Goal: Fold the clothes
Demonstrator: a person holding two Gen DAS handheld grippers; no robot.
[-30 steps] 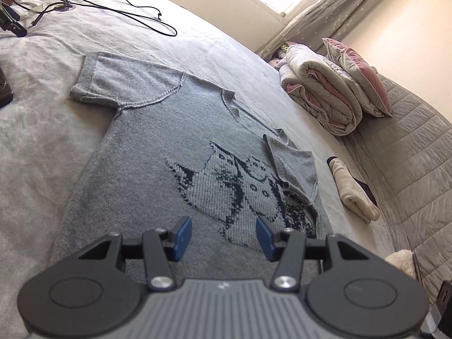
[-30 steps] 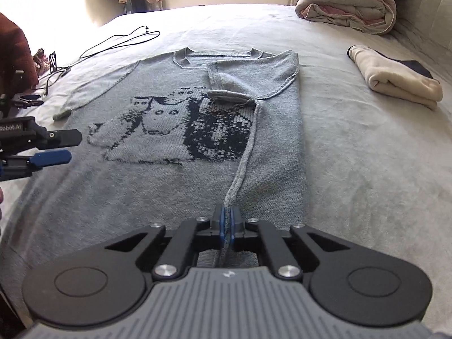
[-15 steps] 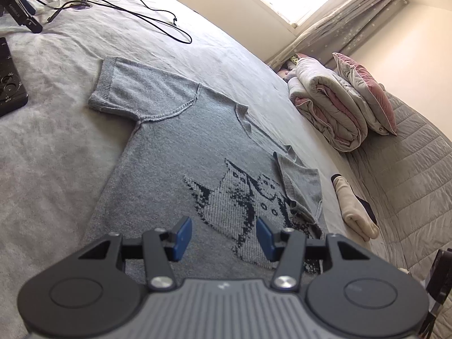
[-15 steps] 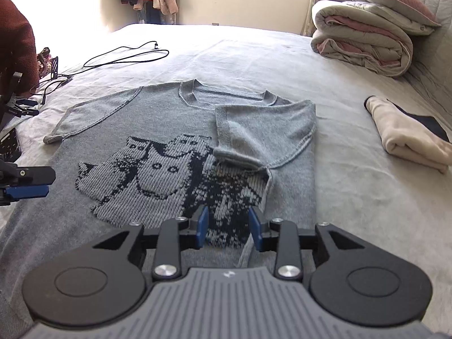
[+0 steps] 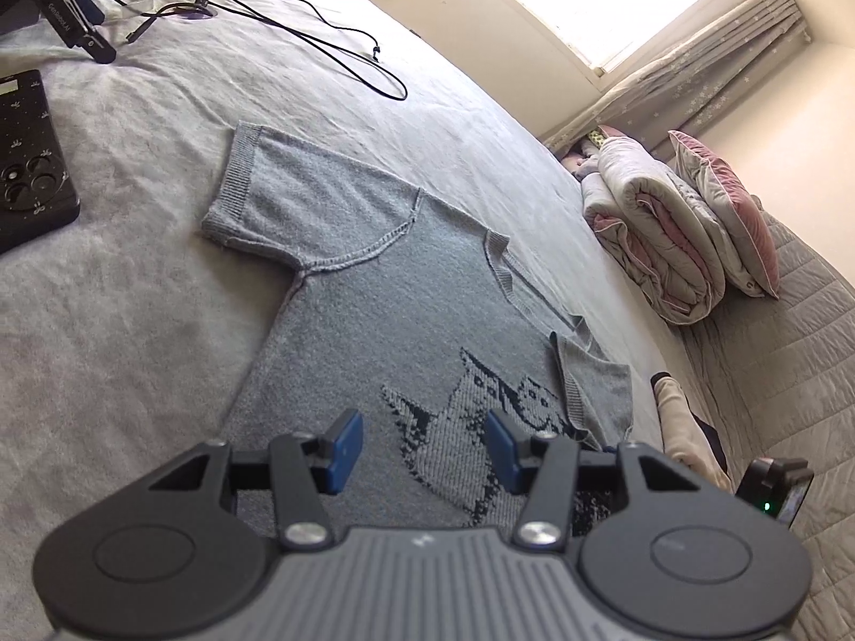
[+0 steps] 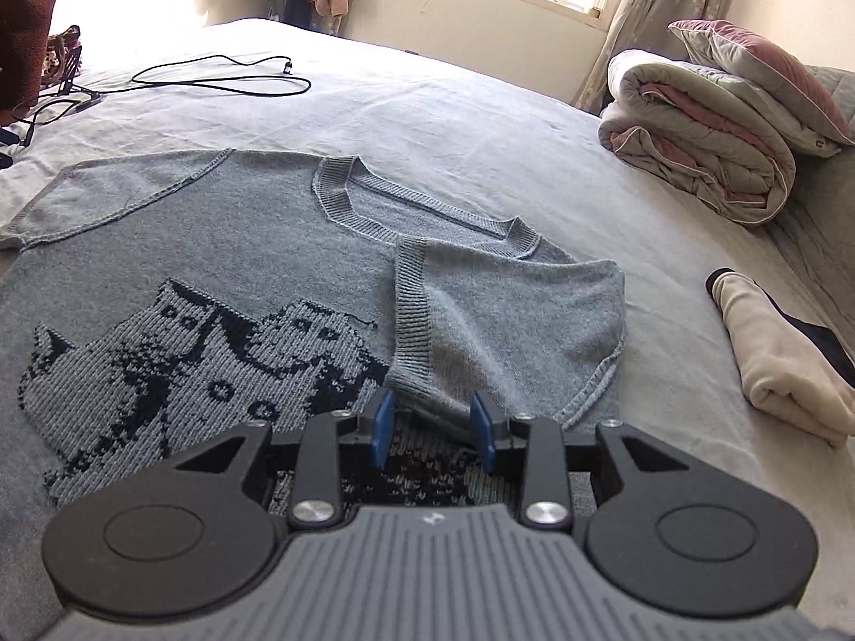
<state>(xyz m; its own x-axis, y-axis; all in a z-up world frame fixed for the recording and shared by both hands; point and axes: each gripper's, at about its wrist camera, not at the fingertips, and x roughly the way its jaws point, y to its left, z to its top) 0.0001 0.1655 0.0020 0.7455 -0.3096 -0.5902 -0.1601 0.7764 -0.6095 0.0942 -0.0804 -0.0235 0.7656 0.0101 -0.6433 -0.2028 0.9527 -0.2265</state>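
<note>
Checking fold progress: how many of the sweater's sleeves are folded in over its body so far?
1. The right-side sleeve lies folded over the grey sweater, beside the cat pattern. The other sleeve is spread flat on the bed. Both grippers hover open.

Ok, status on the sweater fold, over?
Left gripper open, right gripper open, both empty. Grey sweater flat on bed, one sleeve folded in, other sleeve out. Nothing blocking.

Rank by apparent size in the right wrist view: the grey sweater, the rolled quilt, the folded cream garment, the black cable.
1. grey sweater, by far the largest.
2. rolled quilt, though it lies farther off.
3. folded cream garment.
4. black cable: long but thin, so its rank is unsure.
</note>
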